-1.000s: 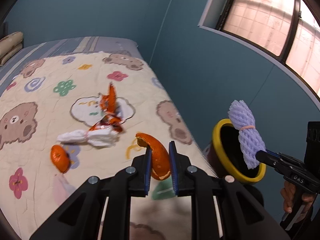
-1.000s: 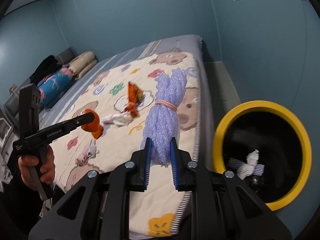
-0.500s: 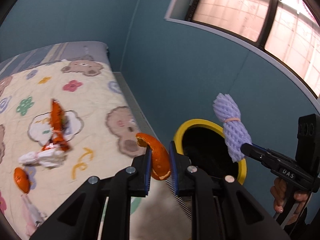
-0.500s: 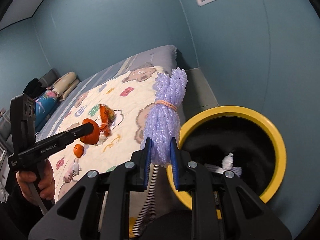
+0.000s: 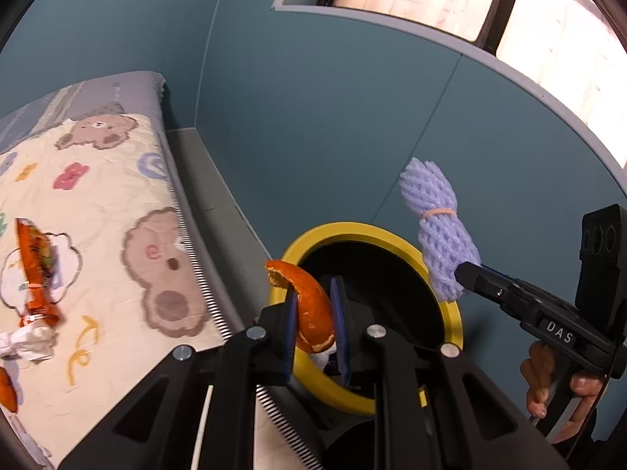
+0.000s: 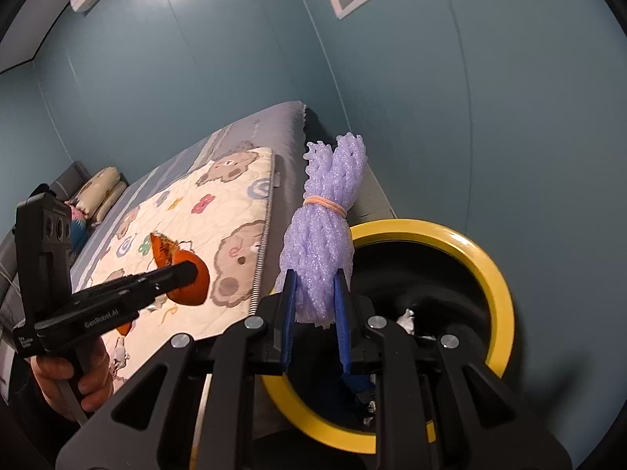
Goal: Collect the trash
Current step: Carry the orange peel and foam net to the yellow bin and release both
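Both hands loaded and at the bin [image 5: 454, 333]. Left gripper [image 5: 313, 325] is clenched on an orange peel [image 5: 309, 305], held near the bin's left rim. Right gripper [image 6: 313, 305] is grasping a purple foam net [image 6: 325, 243] bundled with a rubber band, over the near-left part of the opening; some white scraps already sit inside. Still on the bedspread [image 5: 117, 203] to the left – an orange snack wrapper [image 5: 37, 270], a crumpled white tissue [image 5: 27, 344], another bit of peel [image 5: 8, 385] at the frame edge. Risks: the peel sits close to the rim, so letting go now could bounce it off the yellow edge onto the floor or into the gap by the bed. The net is light and springy – could catch on the pads or drift outside the rim. Both grippers crowd one opening, so they could knock each other.
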The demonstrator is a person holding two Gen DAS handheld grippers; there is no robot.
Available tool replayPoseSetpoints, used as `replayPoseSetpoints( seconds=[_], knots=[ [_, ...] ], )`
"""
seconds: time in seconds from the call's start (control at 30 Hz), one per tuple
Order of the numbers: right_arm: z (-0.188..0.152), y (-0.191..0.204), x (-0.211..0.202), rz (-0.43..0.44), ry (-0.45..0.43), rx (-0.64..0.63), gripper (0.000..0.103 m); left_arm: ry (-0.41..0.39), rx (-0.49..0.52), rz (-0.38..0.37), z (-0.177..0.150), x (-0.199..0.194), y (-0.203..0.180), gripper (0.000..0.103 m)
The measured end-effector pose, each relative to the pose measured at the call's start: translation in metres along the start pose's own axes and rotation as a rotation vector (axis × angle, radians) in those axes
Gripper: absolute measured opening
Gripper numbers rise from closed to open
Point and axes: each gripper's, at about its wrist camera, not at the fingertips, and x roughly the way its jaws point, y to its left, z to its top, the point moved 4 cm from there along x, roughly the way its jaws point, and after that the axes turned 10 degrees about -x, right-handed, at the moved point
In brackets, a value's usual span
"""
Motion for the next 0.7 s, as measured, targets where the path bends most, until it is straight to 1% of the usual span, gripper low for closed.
replayPoseSetpoints(
  seconds=[0.33, 0.5, 0.63, 0.7],
  knots=[
    [-0.008, -0.032, 0.013, -0.031, 0.018, 0.036, 0.018, 0.066, 0.023, -0.032, -0.004, 0.053, -0.028, 0.015],
    [-0.015, -0.045, 0.018, -0.039, 0.033, 0.063, 0.018, 0.100, -0.011, -0.055, -0.009, 0.074, -0.027, 0.016],
    [-0.021, -0.053, 0.021, -0.043, 0.046, 0.074, 0.019, 0.112, -0.024, -0.049, -0.012, 0.084, -0.025, 0.016],
    [-0.022, -0.055, 0.023, -0.044, 0.047, 0.080, 0.021, 0.110, -0.030, -0.049, -0.011, 0.085, -0.026, 0.016]
  ],
)
